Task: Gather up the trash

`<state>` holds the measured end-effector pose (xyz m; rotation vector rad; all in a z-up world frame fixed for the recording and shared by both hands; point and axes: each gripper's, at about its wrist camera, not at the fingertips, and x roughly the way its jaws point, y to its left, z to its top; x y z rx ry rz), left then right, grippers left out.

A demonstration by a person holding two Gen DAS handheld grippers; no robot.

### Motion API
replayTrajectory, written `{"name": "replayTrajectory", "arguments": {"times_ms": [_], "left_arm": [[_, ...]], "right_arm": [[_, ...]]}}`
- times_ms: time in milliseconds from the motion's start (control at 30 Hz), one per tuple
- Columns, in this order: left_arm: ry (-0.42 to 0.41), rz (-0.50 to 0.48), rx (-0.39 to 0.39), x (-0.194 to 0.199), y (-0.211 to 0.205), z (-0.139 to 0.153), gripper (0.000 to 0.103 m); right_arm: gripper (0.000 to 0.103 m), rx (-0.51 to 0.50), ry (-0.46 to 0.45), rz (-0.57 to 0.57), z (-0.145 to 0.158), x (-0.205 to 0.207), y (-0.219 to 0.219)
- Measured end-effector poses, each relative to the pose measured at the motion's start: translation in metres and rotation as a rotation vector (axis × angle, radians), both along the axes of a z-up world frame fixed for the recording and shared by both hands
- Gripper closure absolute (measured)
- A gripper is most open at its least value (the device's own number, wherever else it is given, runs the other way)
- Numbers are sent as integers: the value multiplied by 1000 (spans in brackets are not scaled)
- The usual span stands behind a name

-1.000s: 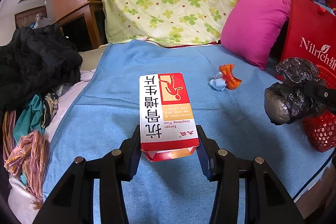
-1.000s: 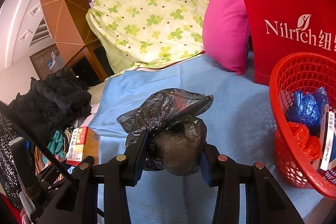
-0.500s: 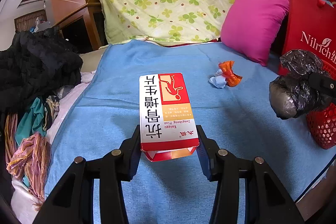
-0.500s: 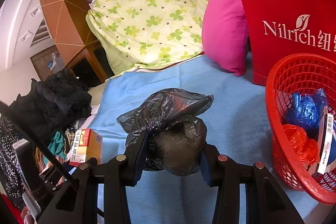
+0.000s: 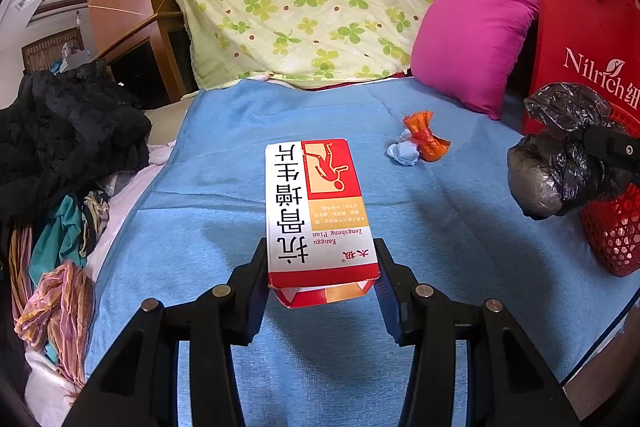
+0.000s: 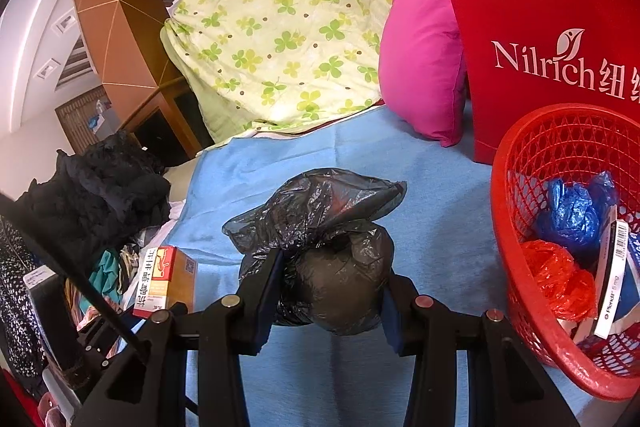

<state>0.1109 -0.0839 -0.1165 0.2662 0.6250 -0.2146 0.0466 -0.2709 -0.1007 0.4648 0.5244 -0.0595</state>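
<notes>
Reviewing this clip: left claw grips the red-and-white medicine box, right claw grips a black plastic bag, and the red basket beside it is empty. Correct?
Not quite. The red basket is not empty: the right wrist view shows blue and red plastic and a barcoded package inside. The left claw does grip the medicine box, and the right claw the black plastic bag.

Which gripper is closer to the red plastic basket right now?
Right. The right gripper, holding the black plastic bag, is beside the red plastic basket; the left gripper is farther left.

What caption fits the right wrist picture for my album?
Right claw grips a black trash bag beside the red basket.
</notes>
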Motion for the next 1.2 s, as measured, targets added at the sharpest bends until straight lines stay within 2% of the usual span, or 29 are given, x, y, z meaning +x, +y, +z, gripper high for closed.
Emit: {"name": "replayTrajectory", "arguments": {"times_ms": [1200], "left_arm": [[3,-49,31,-3,-19,-6,53]], "right_arm": [[56,-32,-3,-12,2,-9,-10]]}}
